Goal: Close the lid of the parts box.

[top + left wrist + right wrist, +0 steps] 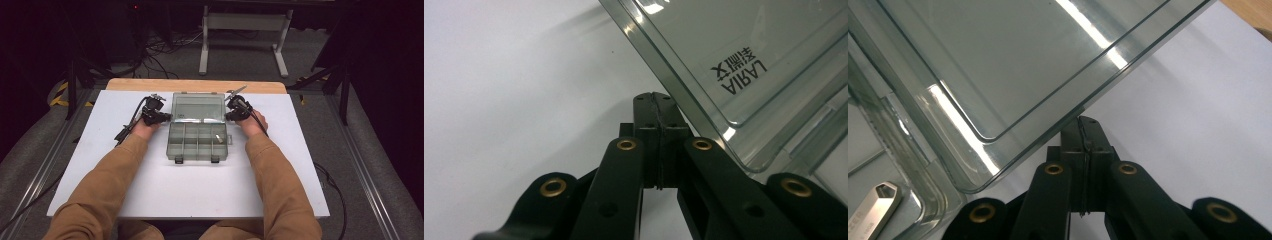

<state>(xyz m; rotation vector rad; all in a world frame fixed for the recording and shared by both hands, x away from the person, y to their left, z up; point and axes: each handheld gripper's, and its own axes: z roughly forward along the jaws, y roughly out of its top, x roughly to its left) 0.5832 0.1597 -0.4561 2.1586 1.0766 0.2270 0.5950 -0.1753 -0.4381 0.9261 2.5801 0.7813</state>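
A clear grey plastic compartment box (173,146) lies open on the white table, its lid (197,106) folded back toward the far side. One right-hand compartment holds a small silver metal stick (219,138) (873,207). My left gripper (167,118) (655,97) sits at the lid's left edge, jaws shut with nothing between them. At the lid's right edge my right gripper (228,115) (1086,122) is shut too, also on nothing. Both sets of tips are right beside the lid's rim (734,50) (998,60); I cannot tell if they touch it.
The white table top (150,190) has a wooden strip (195,85) along its far edge. Both tan-sleeved forearms rest on either side of the box. A metal stand (245,30) and cables are on the floor beyond.
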